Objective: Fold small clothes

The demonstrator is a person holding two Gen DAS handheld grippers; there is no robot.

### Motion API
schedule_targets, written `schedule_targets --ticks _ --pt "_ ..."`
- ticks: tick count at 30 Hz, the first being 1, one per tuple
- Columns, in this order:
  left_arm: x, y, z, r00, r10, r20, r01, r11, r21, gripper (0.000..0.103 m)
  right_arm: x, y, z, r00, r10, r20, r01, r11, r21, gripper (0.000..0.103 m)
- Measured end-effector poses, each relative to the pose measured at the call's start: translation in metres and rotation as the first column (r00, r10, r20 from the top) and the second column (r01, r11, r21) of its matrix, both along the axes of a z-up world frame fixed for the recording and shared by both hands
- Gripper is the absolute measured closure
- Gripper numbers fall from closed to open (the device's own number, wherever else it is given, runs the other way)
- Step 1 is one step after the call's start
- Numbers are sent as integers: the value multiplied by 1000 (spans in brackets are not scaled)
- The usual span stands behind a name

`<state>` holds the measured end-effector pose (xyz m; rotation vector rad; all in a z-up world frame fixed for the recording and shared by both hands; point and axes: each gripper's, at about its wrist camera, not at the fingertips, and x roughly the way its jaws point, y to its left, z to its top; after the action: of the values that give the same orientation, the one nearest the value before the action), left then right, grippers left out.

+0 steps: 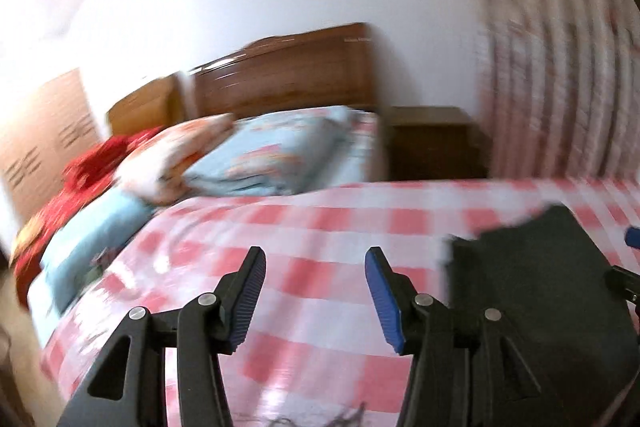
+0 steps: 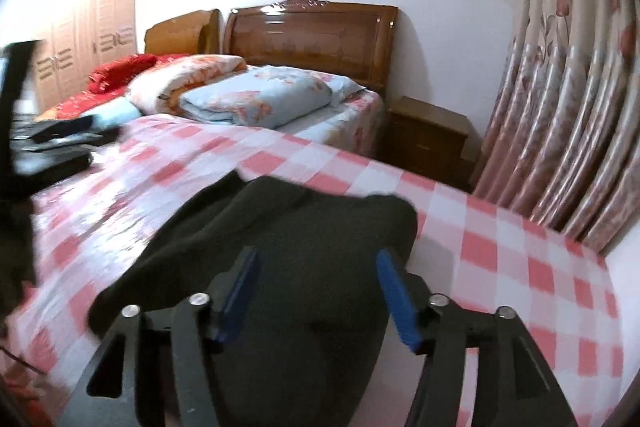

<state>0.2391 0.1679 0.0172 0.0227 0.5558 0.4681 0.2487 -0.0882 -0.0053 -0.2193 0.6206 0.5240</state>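
A dark, crumpled small garment (image 2: 304,227) lies on the pink-and-white checked bedsheet (image 2: 500,247). My right gripper (image 2: 316,259) hovers over its near part with the jaws wide apart, the cloth lying below them and the blue pads (image 2: 394,291) not pressing on it. In the left wrist view the same garment (image 1: 528,291) lies to the right of my left gripper (image 1: 316,259). That gripper is open over bare checked sheet (image 1: 312,227), with nothing between its fingers. A blue pad of the right gripper (image 1: 632,237) peeks in at the far right edge.
Folded floral quilts (image 2: 256,95) and a red blanket (image 2: 120,71) are piled towards the wooden headboard (image 2: 312,39). A wooden nightstand (image 2: 428,135) and a floral curtain (image 2: 568,107) stand on the right. Blurred dark objects (image 2: 48,151) sit at the left edge of the bed.
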Motion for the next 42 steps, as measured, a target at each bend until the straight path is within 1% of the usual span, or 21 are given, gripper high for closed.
schedule_targets --ticks 1,3,5,7,8,10,12,13,14,16,17,18,19,20,23,25,28,32,33,38,42 --pt "-3 12 3 999 38 9 -38 999 -13 50 11 4 -1 1000 -22 -10 22 1000 -11 0" --pt "-14 43 9 990 139 32 -138 990 -40 50 39 10 -4 995 -70 -66 71 997 7 0" --pt "-28 70 16 970 238 46 -237 971 -23 50 59 16 -12 985 -115 -126 112 993 -29 0" --pt "-43 98 25 937 342 67 -344 939 20 50 71 29 -28 974 -131 -186 108 986 -130 0" --pt "-54 117 34 914 395 87 -399 916 37 50 75 35 -37 969 -134 -210 95 978 -186 0" --pt "-76 144 48 874 467 133 -475 879 39 50 72 36 -40 973 -138 -184 98 973 -210 0" --pt "-104 174 67 817 543 194 -553 833 -1 50 70 36 -41 973 -143 -179 101 969 -224 0" --pt "-121 190 77 781 585 220 -594 804 -30 50 70 36 -42 973 -143 -181 101 969 -224 0" --pt "-130 199 83 755 612 234 -622 782 -39 50 71 35 -43 972 -145 -182 103 969 -224 0" --pt "-154 216 96 682 681 266 -701 713 -29 50 70 33 -43 972 -147 -183 105 969 -222 0" --pt "-167 220 101 641 715 278 -740 672 -23 50 70 34 -42 972 -147 -183 105 969 -222 0" --pt "-181 227 105 590 754 289 -782 623 -28 50 70 34 -42 972 -147 -182 105 969 -224 0" --pt "-192 234 107 552 778 299 -806 590 -48 50 70 34 -42 972 -147 -182 104 969 -224 0" --pt "-200 239 108 528 792 307 -818 572 -69 50 68 34 -41 973 -147 -180 105 969 -225 0" --pt "-223 253 107 448 839 311 -857 501 -119 50 68 35 -42 973 -147 -177 105 968 -226 0" --pt "-231 254 106 435 846 310 -862 490 -128 50 68 36 -41 973 -147 -178 105 969 -223 0" --pt "-239 255 105 432 850 302 -865 485 -128 50 69 35 -41 973 -145 -179 104 970 -219 0" --pt "-234 252 104 440 844 305 -861 493 -122 50 68 35 -41 973 -147 -179 106 970 -220 0" --pt "-233 243 105 443 843 305 -860 496 -121 50 68 35 -41 973 -147 -179 106 970 -220 0" --pt "-225 237 104 467 834 292 -849 516 -115 50 69 35 -41 972 -149 -182 108 970 -218 0" --pt "-222 237 104 474 830 292 -844 523 -117 50 69 37 -41 971 -151 -184 110 970 -216 0"
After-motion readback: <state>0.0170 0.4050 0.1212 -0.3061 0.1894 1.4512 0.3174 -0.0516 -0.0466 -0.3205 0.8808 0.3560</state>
